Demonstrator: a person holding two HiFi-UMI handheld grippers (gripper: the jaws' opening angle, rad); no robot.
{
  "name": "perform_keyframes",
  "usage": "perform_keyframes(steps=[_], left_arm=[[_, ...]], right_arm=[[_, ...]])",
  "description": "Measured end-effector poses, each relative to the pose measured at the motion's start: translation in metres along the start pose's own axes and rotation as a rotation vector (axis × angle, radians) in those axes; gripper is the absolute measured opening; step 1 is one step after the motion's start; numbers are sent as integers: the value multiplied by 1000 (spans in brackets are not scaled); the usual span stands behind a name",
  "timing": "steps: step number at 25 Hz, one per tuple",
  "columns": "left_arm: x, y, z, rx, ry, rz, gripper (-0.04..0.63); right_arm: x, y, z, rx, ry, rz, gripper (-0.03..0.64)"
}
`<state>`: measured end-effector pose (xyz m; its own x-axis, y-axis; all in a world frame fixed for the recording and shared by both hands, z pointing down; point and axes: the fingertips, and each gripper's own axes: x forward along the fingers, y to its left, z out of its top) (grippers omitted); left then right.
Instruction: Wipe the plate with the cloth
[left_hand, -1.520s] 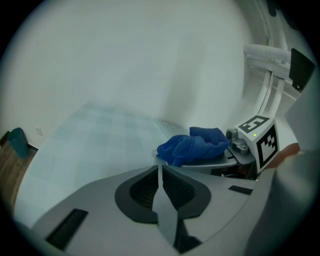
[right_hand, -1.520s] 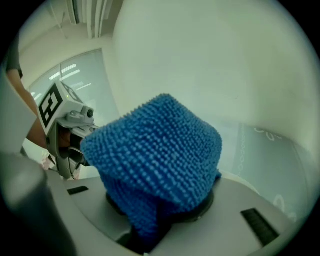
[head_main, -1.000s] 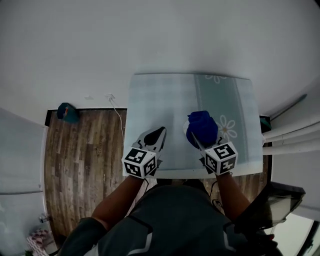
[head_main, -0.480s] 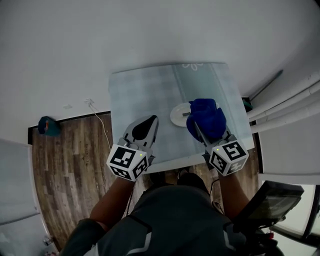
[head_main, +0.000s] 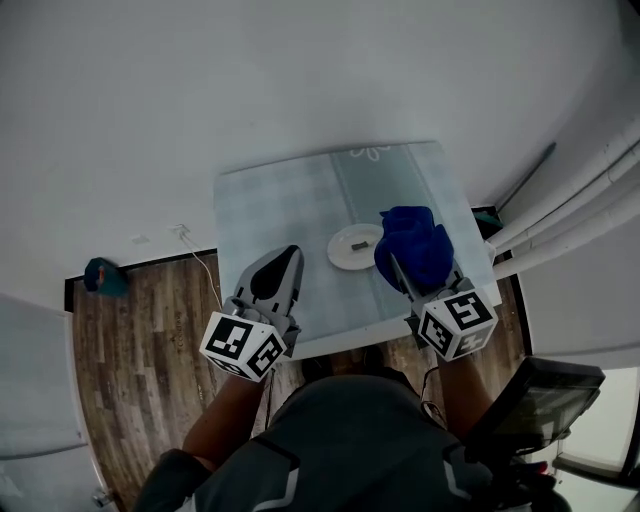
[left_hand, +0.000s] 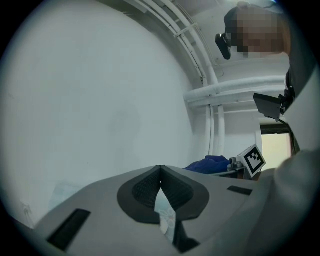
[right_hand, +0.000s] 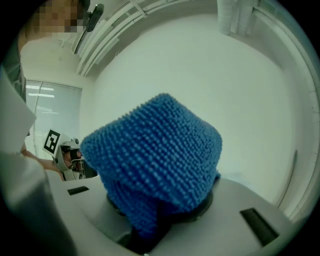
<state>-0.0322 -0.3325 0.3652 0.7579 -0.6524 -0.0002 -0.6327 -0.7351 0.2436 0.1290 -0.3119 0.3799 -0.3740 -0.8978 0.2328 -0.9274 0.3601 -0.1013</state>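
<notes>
A small white plate (head_main: 354, 246) lies on the pale patterned table (head_main: 290, 210), near its middle. My right gripper (head_main: 402, 262) is shut on a bunched blue nubby cloth (head_main: 412, 247), held just right of the plate and raised off the table; the cloth (right_hand: 155, 165) fills the right gripper view. My left gripper (head_main: 283, 259) hovers left of the plate, its jaws pressed together with nothing between them (left_hand: 160, 175). The plate does not show in either gripper view.
The table stands against a white wall. Wooden floor (head_main: 140, 340) lies to its left, with a white cable (head_main: 196, 255) and a teal object (head_main: 104, 275). White pipes (head_main: 570, 220) run along the right. A dark device (head_main: 530, 400) is at the lower right.
The head view has shifted, so the table sits higher in it. Both grippers stay over the table's near part; the cloth is still held just right of the plate.
</notes>
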Motion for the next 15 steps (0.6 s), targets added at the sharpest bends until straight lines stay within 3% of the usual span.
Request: perform_keyframes(steps=[12,15], left_arm=[[20,-21,15,23,-70,69,9],[23,-24,16,-18,-98,69,9]], right_arm=[[-15,-31,14,3,-42,40,104],[-17,-34,16,-3,-47,52,104]])
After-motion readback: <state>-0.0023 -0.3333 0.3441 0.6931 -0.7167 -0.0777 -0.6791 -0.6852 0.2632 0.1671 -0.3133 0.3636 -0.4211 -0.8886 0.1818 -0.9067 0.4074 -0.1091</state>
